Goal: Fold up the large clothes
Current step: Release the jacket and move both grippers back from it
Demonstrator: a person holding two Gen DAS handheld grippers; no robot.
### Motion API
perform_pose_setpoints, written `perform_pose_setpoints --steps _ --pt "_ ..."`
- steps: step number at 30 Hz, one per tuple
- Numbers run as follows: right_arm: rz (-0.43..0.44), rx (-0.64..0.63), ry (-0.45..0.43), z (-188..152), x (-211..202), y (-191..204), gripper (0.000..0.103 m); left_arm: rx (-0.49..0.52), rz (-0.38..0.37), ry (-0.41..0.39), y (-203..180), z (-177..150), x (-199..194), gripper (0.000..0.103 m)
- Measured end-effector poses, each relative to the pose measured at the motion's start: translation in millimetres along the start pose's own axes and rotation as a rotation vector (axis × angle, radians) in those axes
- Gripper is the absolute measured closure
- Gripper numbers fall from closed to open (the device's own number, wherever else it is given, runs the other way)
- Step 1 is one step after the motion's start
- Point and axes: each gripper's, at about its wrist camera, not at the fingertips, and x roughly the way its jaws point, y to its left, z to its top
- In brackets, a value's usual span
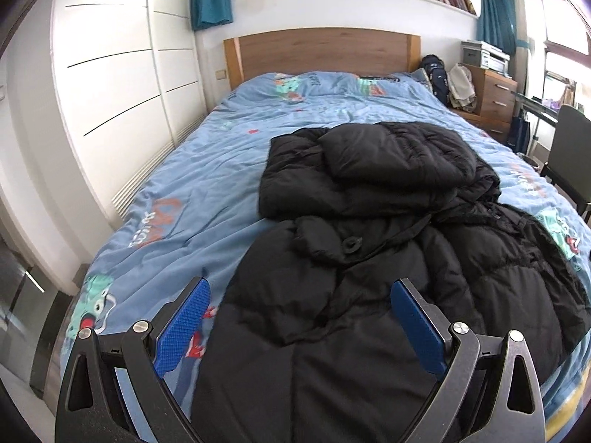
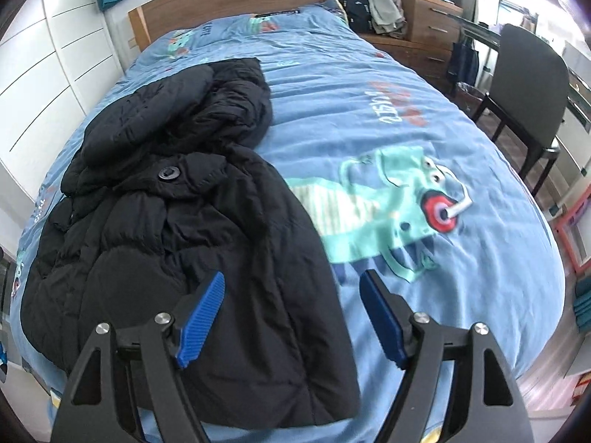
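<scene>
A black puffer jacket lies crumpled lengthwise on the blue bed cover, hood toward the headboard, hem toward me. It also shows in the right wrist view on the left part of the bed. My left gripper is open and empty above the jacket's lower left part, near its left edge. My right gripper is open and empty above the jacket's lower right edge. Neither touches the cloth.
A wooden headboard stands at the far end. White wardrobe doors run along the left. A wooden drawer unit with clothes and a dark chair stand right of the bed.
</scene>
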Motion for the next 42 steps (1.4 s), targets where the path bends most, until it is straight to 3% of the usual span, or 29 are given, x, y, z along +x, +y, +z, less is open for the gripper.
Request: perform_pose_setpoints --steps 20,33,37,42 --pt "-0.029 0.106 0.034 -25 9 -63 0.025 -0.059 0.149 0.122 62 -39 5 0.005" --pt "-0.009 0.136 0.045 -33 20 -76 0.024 -0.047 0.168 0.174 76 -48 11 0.005" --pt "-0.002 0.142 0.056 -35 23 -80 0.024 -0.102 0.131 0.207 90 -56 19 0.005" --pt "0.001 0.165 0.061 -37 24 -90 0.023 -0.252 0.115 0.250 132 -68 28 0.005"
